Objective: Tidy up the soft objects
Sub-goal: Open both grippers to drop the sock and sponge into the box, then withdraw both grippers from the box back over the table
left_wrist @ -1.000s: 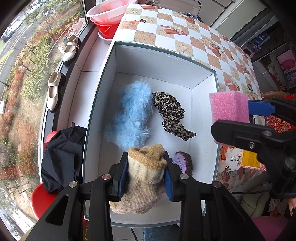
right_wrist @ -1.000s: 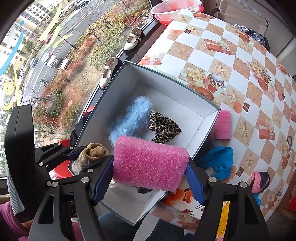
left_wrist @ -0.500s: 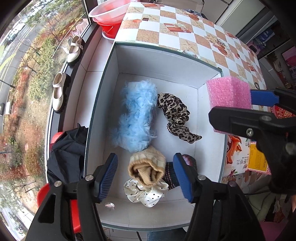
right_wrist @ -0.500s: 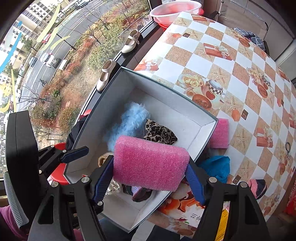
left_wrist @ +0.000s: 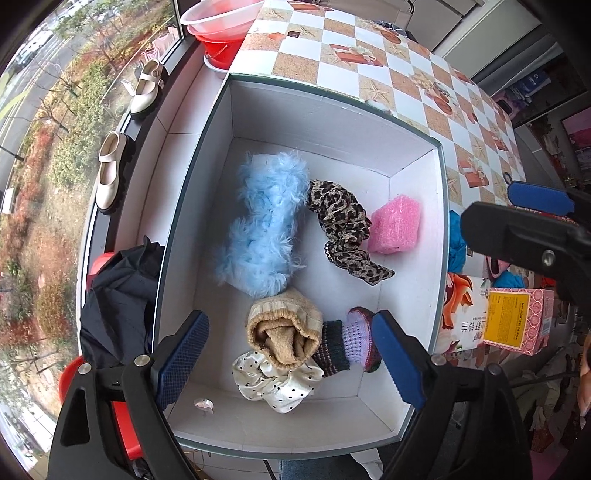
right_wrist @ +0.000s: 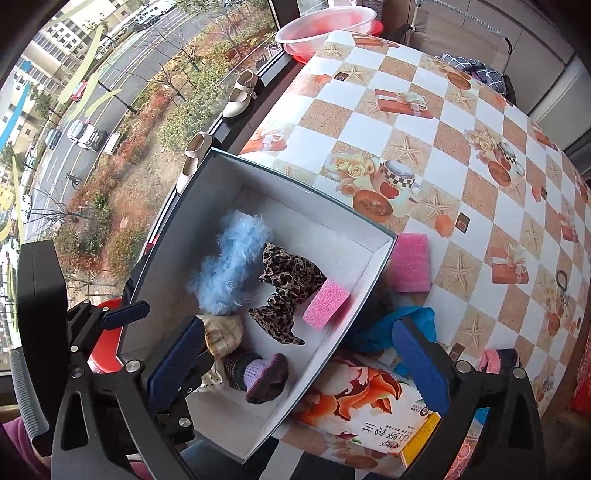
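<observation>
The left gripper (left_wrist: 290, 354) hangs over the near end of the white box (left_wrist: 332, 122), pointing almost straight down; its jaws have just been opening and now stand wide, gripping nothing, with the tan sock (left_wrist: 284, 328) lying loose on the box floor below and between the blue pads. The sock rests against a polka-dot scrunchie (left_wrist: 275, 380) toward the near wall and a knitted purple piece (left_wrist: 351, 339) beside it toward the near right corner. Further in, a fluffy blue piece (left_wrist: 266, 225) lies along the middle of the floor, with a leopard scrunchie (left_wrist: 343, 229) touching its right side. The right gripper (right_wrist: 299, 365) hangs over the box's right wall, its jaws also just opened and now fully spread, empty; the pink sponge (right_wrist: 327, 302) it would span lies on the floor against that wall, touching the leopard scrunchie. Outside the box, on the checked tablecloth (right_wrist: 461, 155), a second pink sponge (right_wrist: 410, 262) lies just beside the far right corner, a blue cloth (right_wrist: 413, 321) sits against the right wall, and a printed carton (right_wrist: 373, 417) lies at the table's near edge. Two pale shoes (left_wrist: 110, 170) stand on the window ledge left of the box, and a pink basin (right_wrist: 325, 33) sits beyond the table's far edge.
</observation>
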`<state>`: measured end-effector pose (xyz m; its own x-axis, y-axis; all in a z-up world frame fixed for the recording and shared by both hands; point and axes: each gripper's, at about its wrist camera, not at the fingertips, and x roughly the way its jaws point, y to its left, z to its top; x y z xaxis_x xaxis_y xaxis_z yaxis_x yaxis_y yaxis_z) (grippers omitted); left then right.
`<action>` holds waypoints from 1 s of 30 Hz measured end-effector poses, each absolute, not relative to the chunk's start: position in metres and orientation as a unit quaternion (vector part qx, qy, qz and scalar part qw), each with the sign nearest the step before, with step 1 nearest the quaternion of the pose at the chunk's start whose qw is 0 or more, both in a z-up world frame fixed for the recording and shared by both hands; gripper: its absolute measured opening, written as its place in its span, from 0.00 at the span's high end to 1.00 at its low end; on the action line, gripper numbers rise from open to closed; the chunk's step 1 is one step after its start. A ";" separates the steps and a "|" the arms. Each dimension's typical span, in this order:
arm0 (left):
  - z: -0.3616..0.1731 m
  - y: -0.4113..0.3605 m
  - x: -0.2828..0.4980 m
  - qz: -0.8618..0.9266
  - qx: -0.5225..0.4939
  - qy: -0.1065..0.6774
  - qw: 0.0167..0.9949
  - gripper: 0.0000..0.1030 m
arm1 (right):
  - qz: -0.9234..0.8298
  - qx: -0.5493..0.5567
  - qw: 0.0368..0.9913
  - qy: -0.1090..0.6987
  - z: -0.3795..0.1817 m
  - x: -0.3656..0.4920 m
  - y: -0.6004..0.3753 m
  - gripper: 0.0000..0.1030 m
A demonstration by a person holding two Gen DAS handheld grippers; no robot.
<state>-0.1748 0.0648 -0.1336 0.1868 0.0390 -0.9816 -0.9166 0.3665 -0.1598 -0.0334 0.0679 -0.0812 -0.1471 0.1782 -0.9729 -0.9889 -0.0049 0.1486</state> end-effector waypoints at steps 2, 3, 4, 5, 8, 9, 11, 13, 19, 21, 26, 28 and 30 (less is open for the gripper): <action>-0.132 0.065 -0.174 0.368 -0.421 0.520 0.645 0.11 | 0.576 -0.414 0.505 0.492 -0.081 -0.033 0.066 0.01; -0.131 0.065 -0.173 0.367 -0.420 0.522 0.645 0.11 | 0.576 -0.415 0.505 0.492 -0.081 -0.033 0.065 0.01; -0.130 0.065 -0.172 0.366 -0.419 0.523 0.646 0.11 | 0.576 -0.414 0.505 0.491 -0.080 -0.033 0.064 0.01; -0.129 0.064 -0.172 0.364 -0.419 0.524 0.646 0.11 | 0.576 -0.414 0.504 0.492 -0.080 -0.033 0.064 0.01; -0.130 0.064 -0.173 0.359 -0.425 0.527 0.642 0.11 | 0.575 -0.414 0.502 0.496 -0.081 -0.033 0.062 0.01; -0.131 0.063 -0.174 0.355 -0.429 0.529 0.640 0.11 | 0.574 -0.417 0.501 0.495 -0.081 -0.034 0.062 0.01; -0.133 0.060 -0.173 0.350 -0.427 0.537 0.638 0.11 | 0.574 -0.420 0.500 0.494 -0.081 -0.036 0.061 0.01; -0.133 0.057 -0.173 0.346 -0.424 0.541 0.638 0.11 | 0.574 -0.422 0.497 0.495 -0.082 -0.038 0.059 0.01; -0.126 0.051 -0.171 0.340 -0.416 0.554 0.636 0.11 | 0.575 -0.429 0.485 0.500 -0.079 -0.046 0.053 0.01; -0.123 0.051 -0.170 0.344 -0.415 0.553 0.635 0.11 | 0.577 -0.430 0.485 0.497 -0.076 -0.048 0.051 0.01; -0.119 0.052 -0.165 0.342 -0.413 0.555 0.635 0.11 | 0.576 -0.429 0.486 0.498 -0.070 -0.044 0.046 0.01; -0.118 0.051 -0.163 0.341 -0.414 0.555 0.636 0.11 | 0.576 -0.427 0.489 0.498 -0.067 -0.042 0.045 0.01; -0.116 0.050 -0.161 0.340 -0.414 0.554 0.637 0.11 | 0.576 -0.423 0.491 0.498 -0.063 -0.039 0.043 0.01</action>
